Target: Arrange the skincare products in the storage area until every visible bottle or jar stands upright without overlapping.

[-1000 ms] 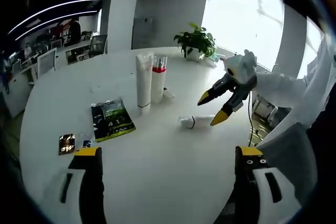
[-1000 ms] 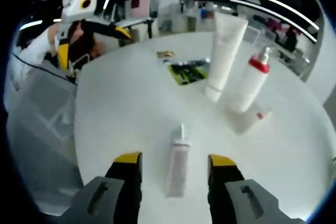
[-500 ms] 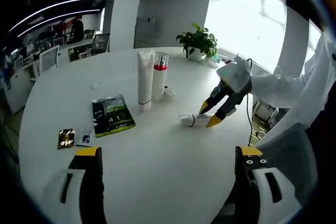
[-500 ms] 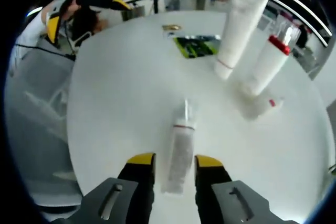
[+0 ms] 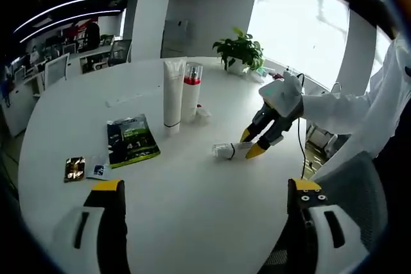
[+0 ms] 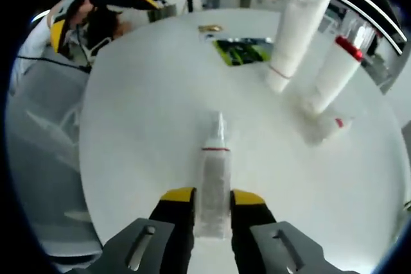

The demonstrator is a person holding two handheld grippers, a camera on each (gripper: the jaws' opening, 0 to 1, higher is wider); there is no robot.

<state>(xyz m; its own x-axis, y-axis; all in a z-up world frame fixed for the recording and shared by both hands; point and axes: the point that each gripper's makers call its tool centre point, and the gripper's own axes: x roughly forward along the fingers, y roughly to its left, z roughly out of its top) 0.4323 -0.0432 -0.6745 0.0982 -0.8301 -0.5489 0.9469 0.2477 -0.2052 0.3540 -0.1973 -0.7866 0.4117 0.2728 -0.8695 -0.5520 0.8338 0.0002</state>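
Left gripper view, L→R: small gold sachet [image 5: 74, 168] flat on the round white table [image 5: 192, 222], a white/blue sachet [image 5: 97, 170] just beside it, then a dark green pouch [image 5: 131, 149] lying flat. Behind the pouch, tall white tube [image 5: 172, 94] standing on its cap w/ a thin dark band near the base; touching or just beside it, white bottle [image 5: 190, 97] w/ red collar and clear cap, upright. A small clear item [image 5: 203, 112] sits on the table just right of the bottle; can't tell what it is. Potted plant [image 5: 241, 49] at the far table edge. Left gripper [image 5: 209, 187] jaws wide apart, nothing between them, hovering over bare table.

Lying bottle [image 5: 228, 151]: small, frosted/translucent, thin dark ring at the neck, narrow nozzle, on its side mid-table right of the pouch, well apart from the upright pair. Right gripper [image 5: 250, 144] has its yellow tips down on it, a white sleeve [image 5: 347, 110] behind.

Right gripper view: jaws nearly closed, pads flanking the body of the lying bottle [image 6: 213, 181]; looks like contact both sides, bottle on the table, nozzle pointing away.
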